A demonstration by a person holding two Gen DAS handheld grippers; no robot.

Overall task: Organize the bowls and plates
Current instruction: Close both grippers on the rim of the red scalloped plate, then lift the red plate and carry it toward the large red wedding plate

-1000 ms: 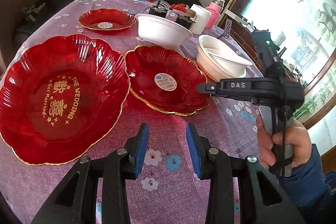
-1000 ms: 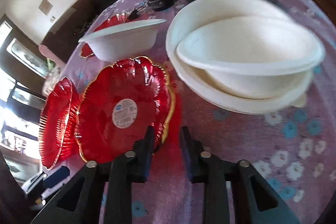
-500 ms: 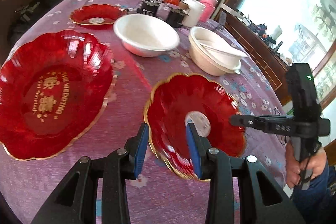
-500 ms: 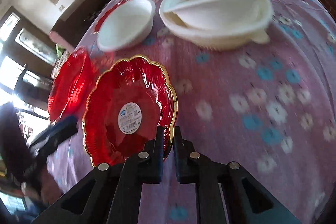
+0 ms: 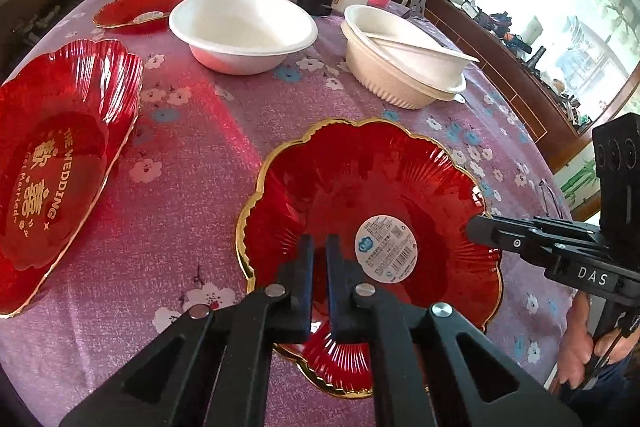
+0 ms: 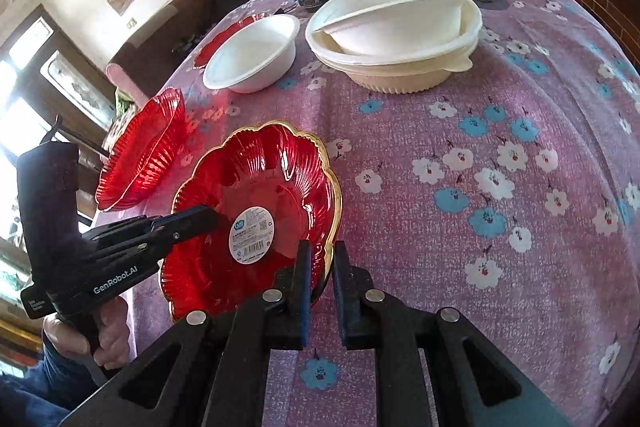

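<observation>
**Red plate held at two edges, ready to go on a stack**

The red plate (image 5: 372, 195), gold-rimmed with a round label at its centre, sits near the front of the surface (image 6: 500, 147). The right gripper (image 6: 319, 267) has its jaws pinched on the plate's rim. The left gripper (image 5: 318, 259) reaches over the plate's near edge, jaws narrowed almost together, seemingly clamping the wall. Two holds steady a wide, slippery dish. Left of the plate lies the large wedding plate (image 5: 52, 147), its likely destination; beyond the plate stand the white bowls (image 5: 244, 31).

Both wrist views look down, close, from opposite sides, sharing the red plate (image 5: 372, 187).
</observation>
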